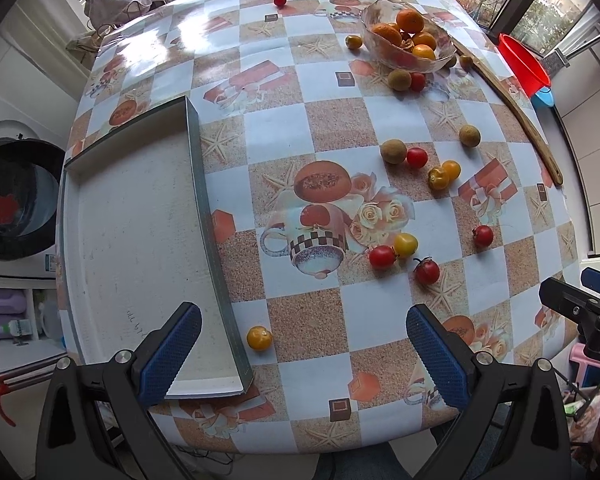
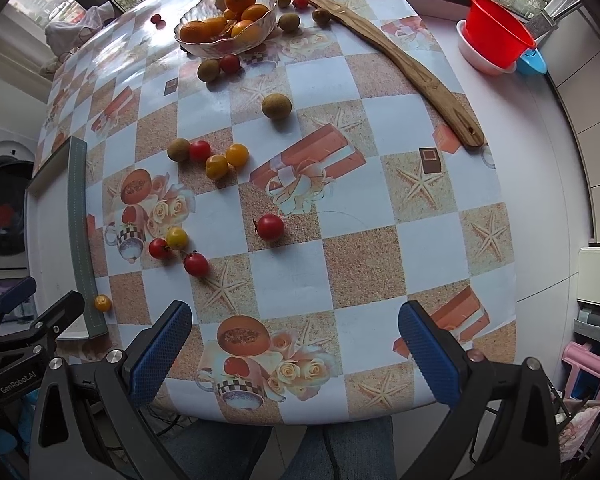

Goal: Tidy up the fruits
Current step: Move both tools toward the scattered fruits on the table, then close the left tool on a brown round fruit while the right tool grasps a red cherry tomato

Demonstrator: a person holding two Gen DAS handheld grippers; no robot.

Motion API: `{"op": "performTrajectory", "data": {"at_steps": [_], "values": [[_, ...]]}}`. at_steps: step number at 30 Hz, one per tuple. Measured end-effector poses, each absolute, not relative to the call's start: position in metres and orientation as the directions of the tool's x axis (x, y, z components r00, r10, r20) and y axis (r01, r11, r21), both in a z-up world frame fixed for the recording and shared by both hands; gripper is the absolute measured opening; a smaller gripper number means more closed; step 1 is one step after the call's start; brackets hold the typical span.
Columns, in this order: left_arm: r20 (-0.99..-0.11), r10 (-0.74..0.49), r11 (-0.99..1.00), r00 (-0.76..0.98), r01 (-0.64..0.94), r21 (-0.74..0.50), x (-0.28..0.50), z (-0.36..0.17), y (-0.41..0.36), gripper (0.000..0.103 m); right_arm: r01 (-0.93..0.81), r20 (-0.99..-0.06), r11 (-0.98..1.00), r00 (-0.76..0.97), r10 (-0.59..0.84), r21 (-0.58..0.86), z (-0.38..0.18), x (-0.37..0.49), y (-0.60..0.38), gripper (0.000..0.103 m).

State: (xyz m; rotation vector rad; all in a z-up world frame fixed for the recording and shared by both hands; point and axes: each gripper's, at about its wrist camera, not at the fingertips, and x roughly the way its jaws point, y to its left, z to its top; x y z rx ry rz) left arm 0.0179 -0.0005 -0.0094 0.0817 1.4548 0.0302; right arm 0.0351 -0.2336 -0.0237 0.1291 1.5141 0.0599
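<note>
Red and yellow cherry tomatoes and brown round fruits lie scattered on the patterned table. A glass bowl of oranges stands at the far side; it also shows in the right wrist view. An empty white tray with a grey rim lies at the left. A small orange tomato sits against the tray's rim. Red tomatoes lie mid-table. My left gripper is open and empty above the near table edge. My right gripper is open and empty over the near edge.
A long wooden back-scratcher lies across the far right of the table. A red bowl stands on the sill at right. A washing machine stands left of the table. A pink stool is at lower right.
</note>
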Motion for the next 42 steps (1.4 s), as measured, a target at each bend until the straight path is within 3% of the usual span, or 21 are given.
{"op": "performTrajectory", "data": {"at_steps": [16,17,18,19,25,33,35,36,39,40,41,42], "values": [[-0.972,0.042,0.977,0.23,0.193,0.088,0.093,-0.057,-0.039,0.103,0.049,-0.993,0.993,0.053,0.107,0.11,-0.062,0.056,-0.227,0.102],[-0.973,0.035,0.975,0.229,0.204,0.083,0.096,-0.062,-0.041,0.101,0.05,-0.993,0.992,0.053,0.109,0.112,-0.065,0.057,-0.227,0.102],[-0.973,0.034,0.973,0.229,0.214,0.084,0.1,-0.066,-0.043,0.091,0.05,-0.992,0.992,0.055,0.11,0.113,-0.068,0.059,-0.226,0.101],[-0.975,0.029,0.971,0.219,0.225,0.079,0.104,-0.071,-0.045,0.084,0.048,-0.992,0.992,0.057,0.11,0.113,-0.071,0.061,-0.225,0.099],[-0.975,-0.005,0.964,0.222,0.26,0.055,0.119,-0.092,-0.053,0.084,0.036,-0.99,0.99,0.047,0.131,0.133,-0.091,0.07,-0.217,0.082],[-0.969,-0.026,0.956,0.244,0.29,0.047,0.134,-0.102,-0.063,0.084,0.021,-0.989,0.99,0.048,0.141,0.142,-0.104,0.078,-0.204,0.068],[-0.966,-0.033,0.955,0.255,0.292,0.045,0.138,-0.101,-0.064,0.076,0.007,-0.99,0.992,0.055,0.128,0.129,-0.104,0.08,-0.198,0.064],[-0.969,-0.036,0.955,0.245,0.294,0.039,0.141,-0.103,-0.065,0.063,0.0,-0.991,0.993,0.057,0.121,0.121,-0.103,0.08,-0.196,0.057],[-0.968,-0.064,0.959,0.242,0.283,0.008,0.145,-0.103,-0.068,0.055,-0.008,-0.992,0.994,0.058,0.111,0.111,-0.103,0.085,-0.188,0.032],[-0.967,-0.071,0.959,0.245,0.284,0.002,0.143,-0.102,-0.067,0.047,-0.005,-0.992,0.993,0.054,0.118,0.118,-0.103,0.086,-0.187,0.025],[-0.967,-0.076,0.958,0.244,0.288,-0.002,0.144,-0.101,-0.068,0.042,0.001,-0.99,0.992,0.052,0.129,0.129,-0.102,0.087,-0.188,0.025],[-0.967,-0.08,0.957,0.241,0.29,-0.007,0.144,-0.101,-0.069,0.031,0.012,-0.989,0.99,0.049,0.143,0.144,-0.102,0.084,-0.189,0.025]]}}
